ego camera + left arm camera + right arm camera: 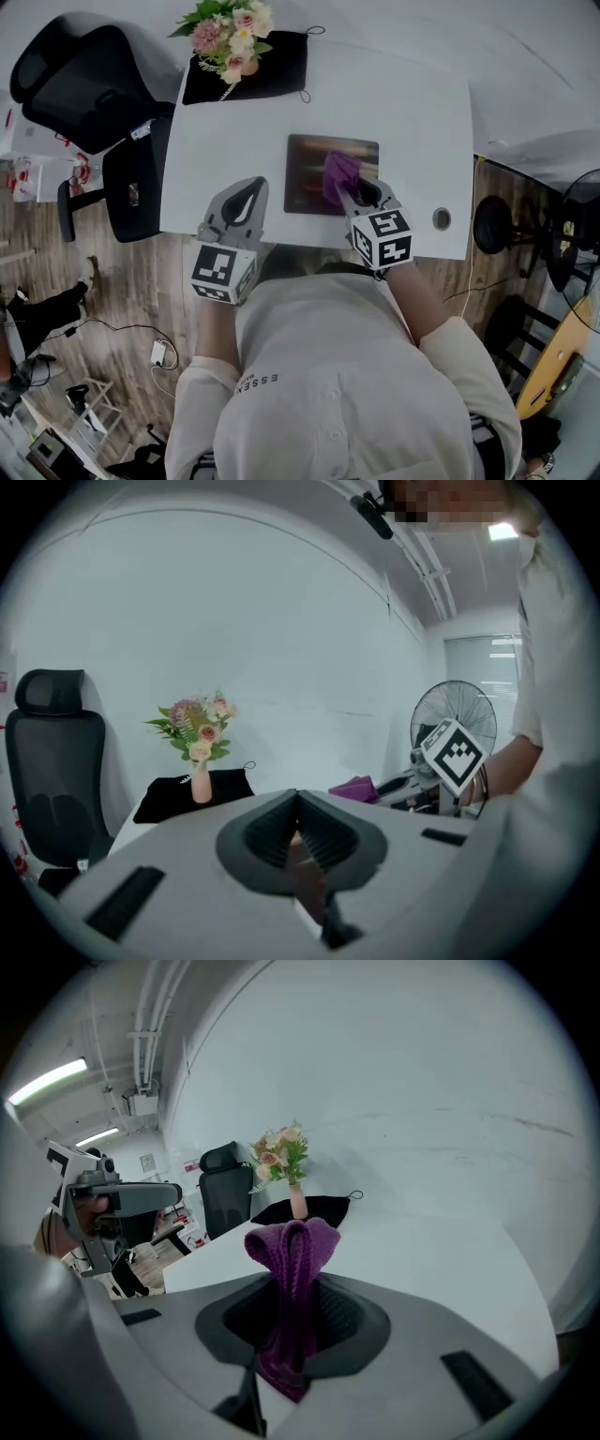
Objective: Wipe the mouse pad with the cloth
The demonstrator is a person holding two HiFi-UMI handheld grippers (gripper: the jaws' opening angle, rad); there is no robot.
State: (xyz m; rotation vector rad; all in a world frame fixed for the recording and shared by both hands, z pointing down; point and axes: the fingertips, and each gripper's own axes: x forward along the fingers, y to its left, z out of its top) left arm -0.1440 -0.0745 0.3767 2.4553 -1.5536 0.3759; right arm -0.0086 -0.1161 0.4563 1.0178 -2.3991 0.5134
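Where my right claw point(349, 194) pinches the cloth point(339, 173), it bunches out past the tips over the pad point(309, 164), near the tabletop's point(403, 122) front edge. My left claw point(251, 187), clenched empty, sits left of the pad.

Pretty plain office: white desk point(234, 141) against a white wall point(281, 621), black office chair point(84, 84), wood floor point(112, 309), standing fan point(455, 714), strip lights point(47, 1082) overhead.

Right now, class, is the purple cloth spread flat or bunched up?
Bunched, not spread: the right claw is shut on the cloth, which stands in a folded hump between its jaws, over the mouse pad.
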